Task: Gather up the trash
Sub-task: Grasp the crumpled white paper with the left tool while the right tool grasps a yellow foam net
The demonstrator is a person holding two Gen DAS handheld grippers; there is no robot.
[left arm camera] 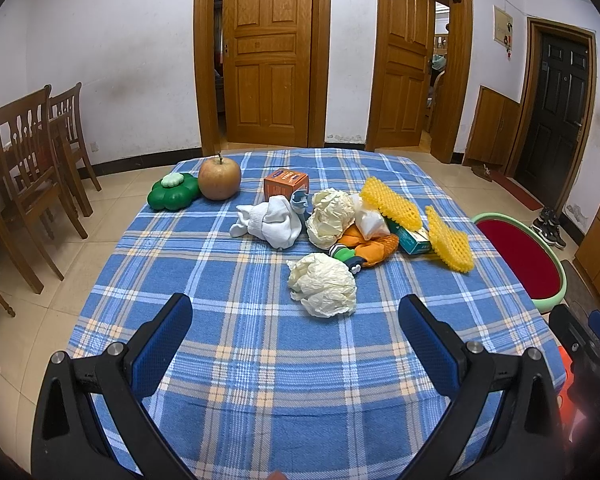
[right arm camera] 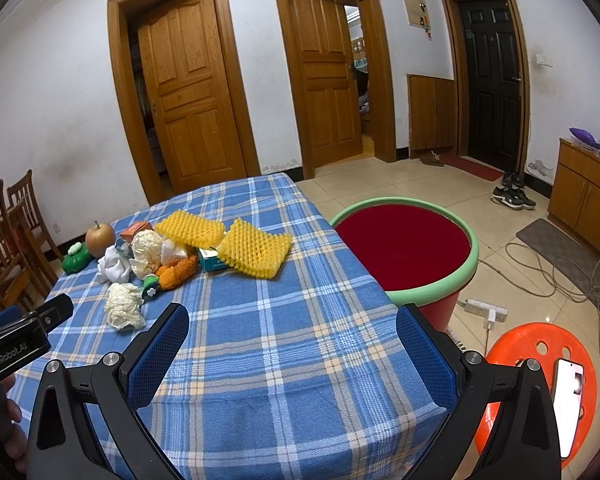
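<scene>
**Things Around the Room**

An apple sits on the counter, touching a green flower-shaped box. A white sock lies near them. Wooden chairs stand by the wall. There are two brown doors and one black door. On the floor are black shoes, a grey mat, loose cables and a white power strip. A phone rests on an orange stool.

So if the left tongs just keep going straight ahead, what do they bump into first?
Probably the nearest crumpled paper ball. It lies just ahead of the open left tongs, slightly right of centre, though depth is hard to judge.
</scene>
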